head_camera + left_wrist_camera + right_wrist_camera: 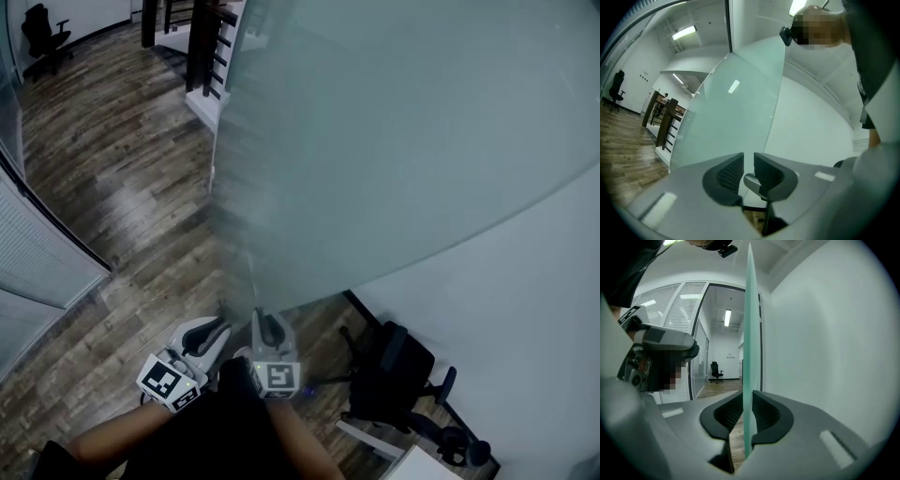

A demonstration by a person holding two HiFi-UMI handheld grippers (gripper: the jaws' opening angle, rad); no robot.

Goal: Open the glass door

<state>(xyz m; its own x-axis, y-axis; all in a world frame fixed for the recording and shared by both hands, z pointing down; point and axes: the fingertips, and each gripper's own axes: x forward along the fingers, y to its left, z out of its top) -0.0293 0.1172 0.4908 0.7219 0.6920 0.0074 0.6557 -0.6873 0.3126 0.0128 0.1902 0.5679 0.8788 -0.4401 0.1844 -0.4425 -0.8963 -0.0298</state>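
One frosted glass door (394, 141) fills the upper right of the head view, and its free edge runs down towards both grippers. It probably handles as a heavy, rigid slab with slick faces and a rim that chips easily. A firm pinch across that free edge, followed by a slow, steady swing, looks like the soundest hold. The right gripper (748, 401) reaches out roughly level, its jaws clamped on the door's edge with one pad on each face. The left gripper (749, 161) sits just beside the door's edge and also points level. Its jaws stand a narrow slit apart with nothing between them.
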